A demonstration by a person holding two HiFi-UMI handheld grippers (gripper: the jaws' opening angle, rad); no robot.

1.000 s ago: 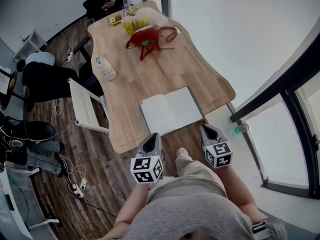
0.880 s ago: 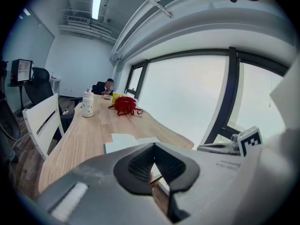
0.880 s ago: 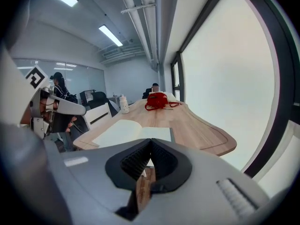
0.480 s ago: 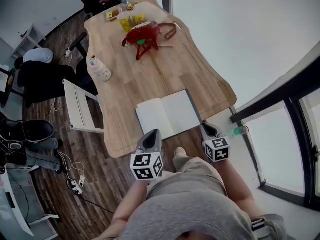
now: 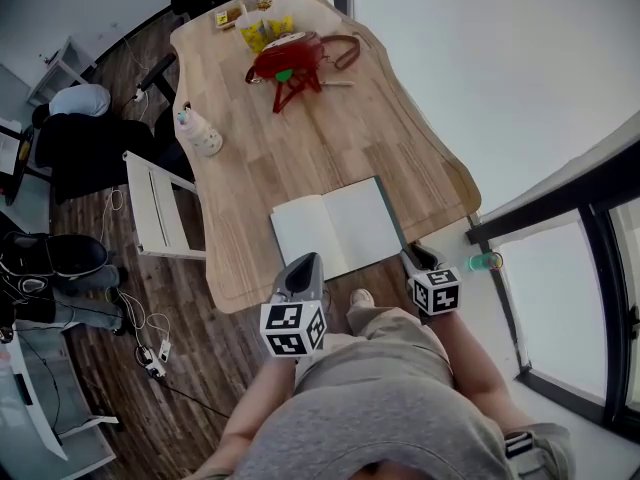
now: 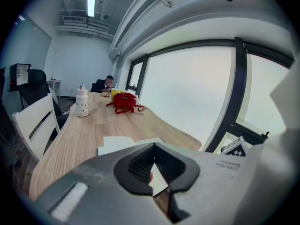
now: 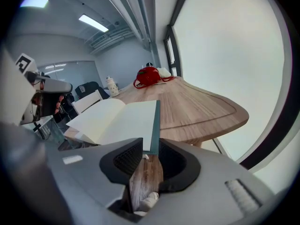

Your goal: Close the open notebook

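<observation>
The open notebook lies at the near edge of the worktop, where the right claw, just opened and empty, aims at its cover corner to flip it, the left claw closed and idle

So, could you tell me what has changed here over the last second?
The right gripper has moved in on the near right corner of the open white-paged notebook with its dark green cover, and its jaws have just been opening; the cover's edge sits at their tips, ungripped. The notebook still lies open on the wooden table.
</observation>
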